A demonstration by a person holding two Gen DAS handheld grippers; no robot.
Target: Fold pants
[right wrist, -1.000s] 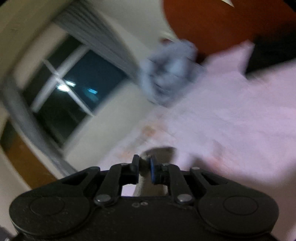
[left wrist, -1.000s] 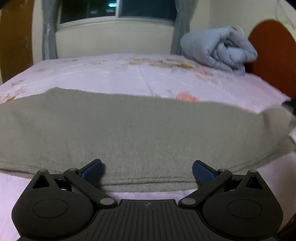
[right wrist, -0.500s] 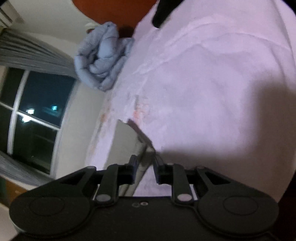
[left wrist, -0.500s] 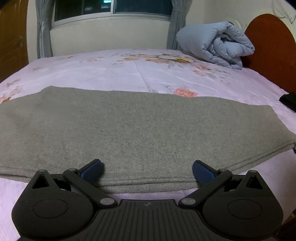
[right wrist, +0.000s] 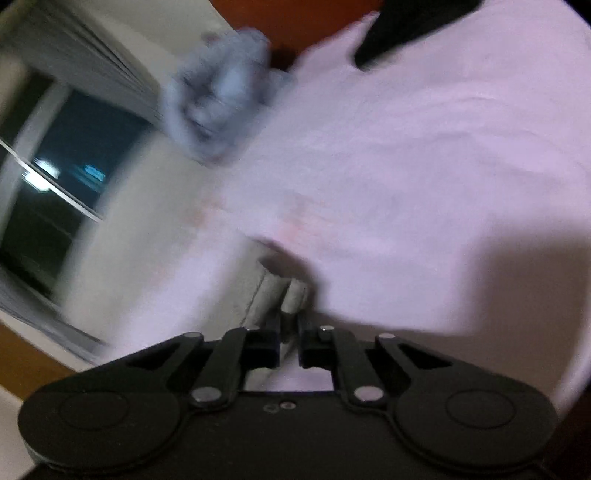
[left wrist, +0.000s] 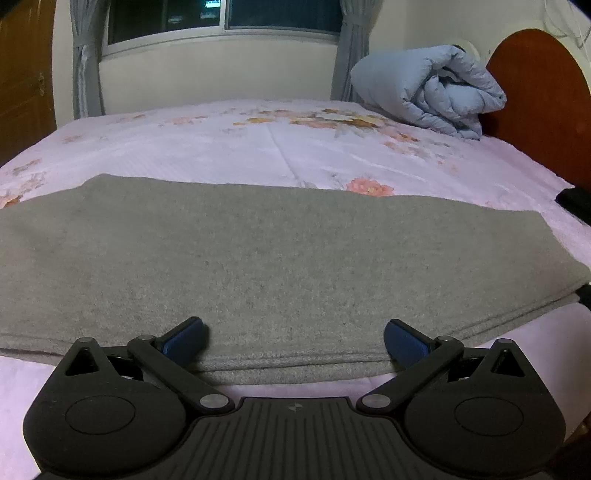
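Grey pants lie folded flat across the near part of the pink floral bed. My left gripper is open, its blue pads either side of the near folded edge, low over the cloth. In the blurred right wrist view my right gripper is nearly closed around the pants' layered end, which runs between its fingers.
A rolled blue duvet lies at the far right by the brown headboard. A dark object sits at the bed's right edge. A window with grey curtains is behind the bed.
The pants have settled flat on the bed and the left view has steadied. The right gripper has swung and tilted, holding on to the pants' end.
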